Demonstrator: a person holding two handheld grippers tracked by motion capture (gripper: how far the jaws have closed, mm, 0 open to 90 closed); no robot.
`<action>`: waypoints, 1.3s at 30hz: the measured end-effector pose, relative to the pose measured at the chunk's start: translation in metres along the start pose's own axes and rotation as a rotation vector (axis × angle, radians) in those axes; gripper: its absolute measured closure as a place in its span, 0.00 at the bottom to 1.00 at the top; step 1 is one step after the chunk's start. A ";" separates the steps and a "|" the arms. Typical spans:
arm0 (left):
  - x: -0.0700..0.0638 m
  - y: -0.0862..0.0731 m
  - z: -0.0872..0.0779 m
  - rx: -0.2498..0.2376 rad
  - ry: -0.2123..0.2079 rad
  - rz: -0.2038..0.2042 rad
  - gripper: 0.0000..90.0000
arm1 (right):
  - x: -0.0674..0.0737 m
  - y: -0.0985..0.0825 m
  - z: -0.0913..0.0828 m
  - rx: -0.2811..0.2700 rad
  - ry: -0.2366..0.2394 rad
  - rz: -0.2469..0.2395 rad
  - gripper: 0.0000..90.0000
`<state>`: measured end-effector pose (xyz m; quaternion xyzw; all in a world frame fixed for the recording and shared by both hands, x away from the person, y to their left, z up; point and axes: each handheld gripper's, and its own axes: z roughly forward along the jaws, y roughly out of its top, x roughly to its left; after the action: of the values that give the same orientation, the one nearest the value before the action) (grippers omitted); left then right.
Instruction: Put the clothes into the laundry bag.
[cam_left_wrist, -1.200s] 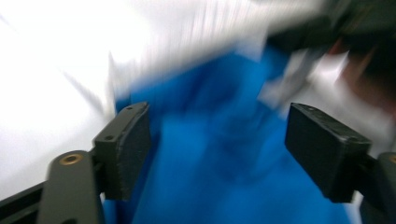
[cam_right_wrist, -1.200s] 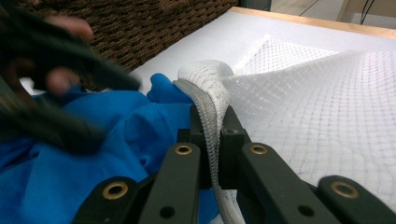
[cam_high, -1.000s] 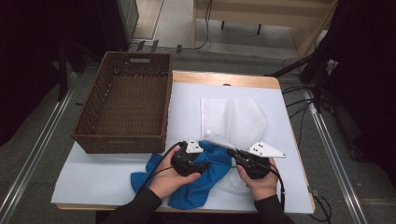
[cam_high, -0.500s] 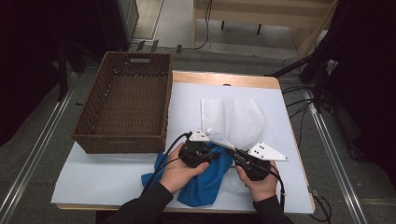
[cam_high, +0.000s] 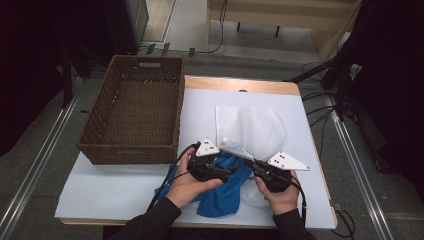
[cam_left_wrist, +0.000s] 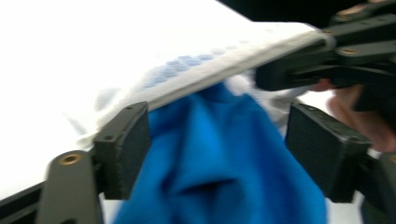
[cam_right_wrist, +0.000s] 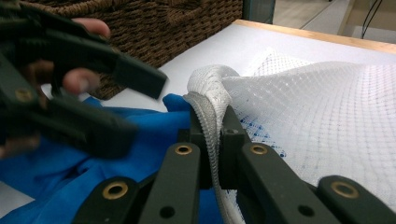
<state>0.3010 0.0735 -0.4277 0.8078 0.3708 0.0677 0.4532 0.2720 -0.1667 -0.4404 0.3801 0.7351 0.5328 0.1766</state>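
A white mesh bag (cam_high: 255, 127) lies on the white mat, its near rim lifted. My right gripper (cam_high: 251, 162) is shut on that rim (cam_right_wrist: 209, 116), and the netting (cam_right_wrist: 317, 107) spreads away behind it. A blue cloth (cam_high: 222, 195) is bunched at the bag's mouth, between the two hands. My left gripper (cam_high: 234, 172) points right at the mouth. Its jaws have just been opening and now stand wide apart (cam_left_wrist: 217, 140), with the blue cloth (cam_left_wrist: 219, 172) loose between them under the bag's rim (cam_left_wrist: 210, 74).
A brown wicker basket (cam_high: 95, 130) with nothing in it stands at the left of the table, touching the mat's edge. The white mat (cam_high: 115, 192) covers the wooden table (cam_high: 240, 84). Cables and dark stands lie off the right side.
My left gripper has moved right and slightly up to the bag's mouth, and its jaws have opened. The blue cloth has bunched rightward under the rim. The right gripper has kept still.
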 end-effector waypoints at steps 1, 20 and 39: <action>0.000 0.000 0.000 0.000 0.000 0.000 0.21 | 0.000 0.000 0.000 0.001 0.000 0.000 0.99; -0.004 -0.015 0.028 0.129 -0.057 0.025 0.87 | 0.002 -0.002 0.005 0.016 0.005 -0.007 0.99; 0.003 -0.007 0.045 0.066 -0.002 -0.092 0.65 | 0.005 0.007 -0.006 -0.034 -0.001 -0.001 0.99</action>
<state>0.3192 0.0467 -0.4601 0.8044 0.4090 0.0340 0.4295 0.2670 -0.1657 -0.4311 0.3769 0.7261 0.5450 0.1836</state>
